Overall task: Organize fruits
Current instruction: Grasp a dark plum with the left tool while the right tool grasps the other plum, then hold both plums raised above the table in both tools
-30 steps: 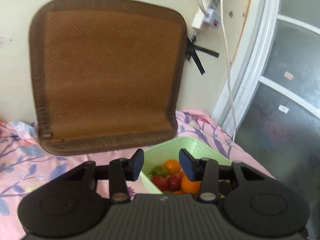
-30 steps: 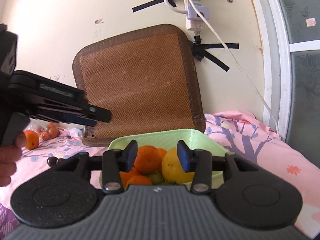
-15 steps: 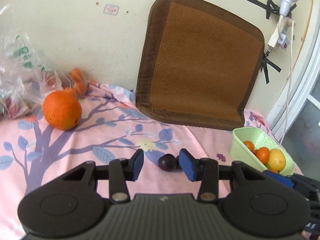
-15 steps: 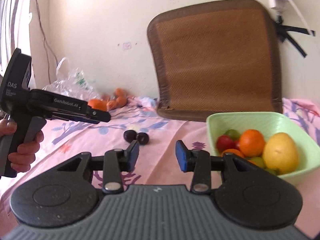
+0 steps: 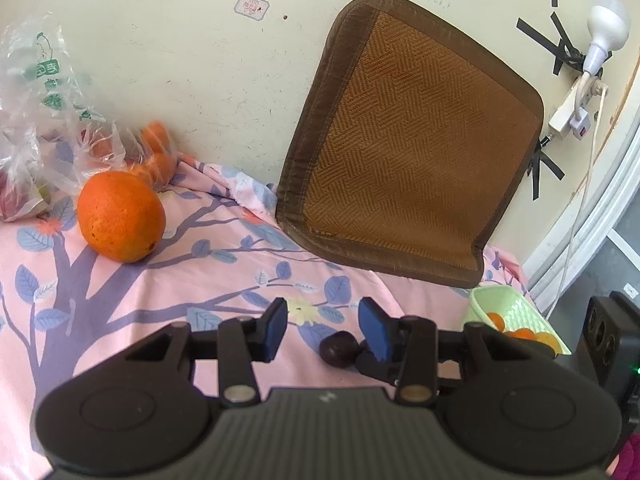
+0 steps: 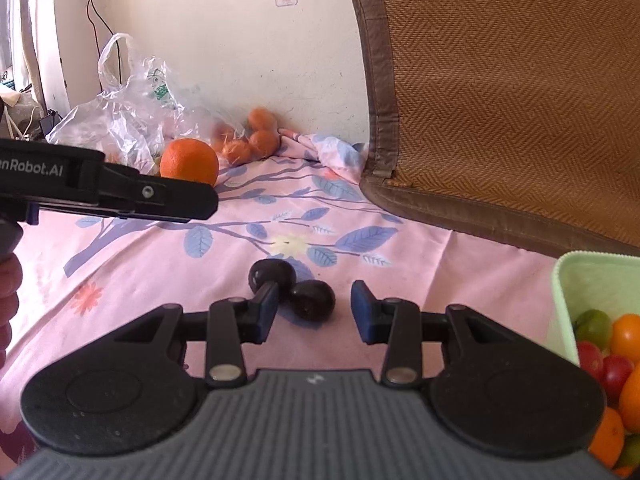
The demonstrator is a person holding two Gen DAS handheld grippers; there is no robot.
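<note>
Two dark plums lie side by side on the pink floral cloth: one (image 6: pixel 272 274) partly behind my right gripper's left finger, the other (image 6: pixel 312 300) just beyond its open jaws. My right gripper (image 6: pixel 314 311) is open and empty, close to them. In the left wrist view one plum (image 5: pixel 339 349) shows by the right finger. My left gripper (image 5: pixel 326 328) is open and empty, above the cloth. A large orange (image 5: pixel 121 216) sits at the far left. The green basket (image 6: pixel 578 276) with oranges, red and green fruits stands at the right.
A clear plastic bag (image 6: pixel 116 120) with fruit and several small oranges (image 6: pixel 256 136) lie against the wall at the back left. A brown woven mat (image 5: pixel 412 140) leans on the wall. A power strip and cable (image 5: pixel 576 116) hang at the right. The left gripper's body (image 6: pixel 108 192) crosses the right wrist view.
Both grippers have swung left, away from the basket, and come lower over the cloth. The right gripper is now close to the two plums. Both stay open.
</note>
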